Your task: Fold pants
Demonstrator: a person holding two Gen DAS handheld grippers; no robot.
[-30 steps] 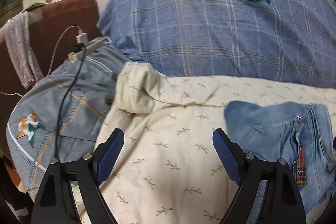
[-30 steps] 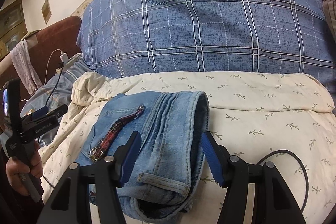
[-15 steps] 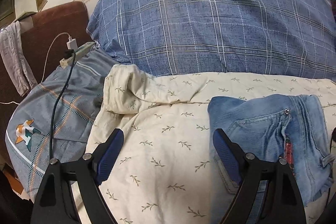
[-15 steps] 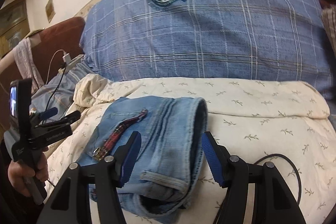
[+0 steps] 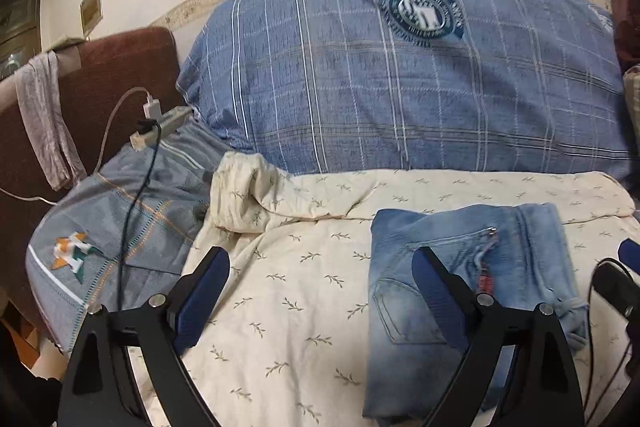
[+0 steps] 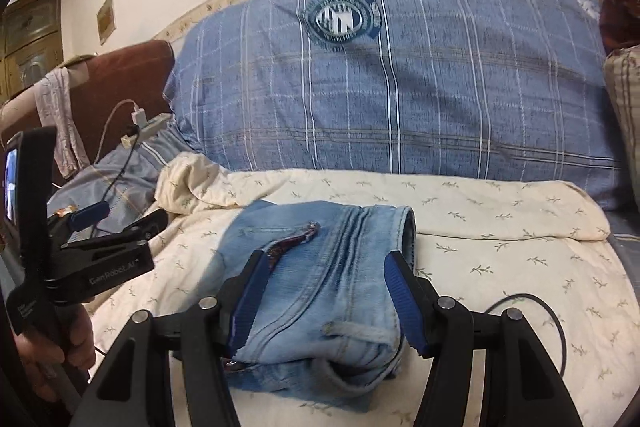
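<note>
Your right claw (image 6: 326, 301) stands wide, straddling the folded jeans (image 6: 320, 291) on the bed's cream sheet (image 6: 500, 259). Your left claw (image 5: 320, 291) gapes wide too, jeans beneath its right finger.

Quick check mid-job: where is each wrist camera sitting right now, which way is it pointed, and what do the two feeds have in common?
Left wrist: on the left gripper, above the cream sheet, facing the blue pillow; folded jeans to its right; both open fingers show.
Right wrist: on the right gripper, above the jeans, facing the pillow; open fingers, the left gripper and its hand show.
Shared: jeans, sheet, pillow, power strip.
</note>
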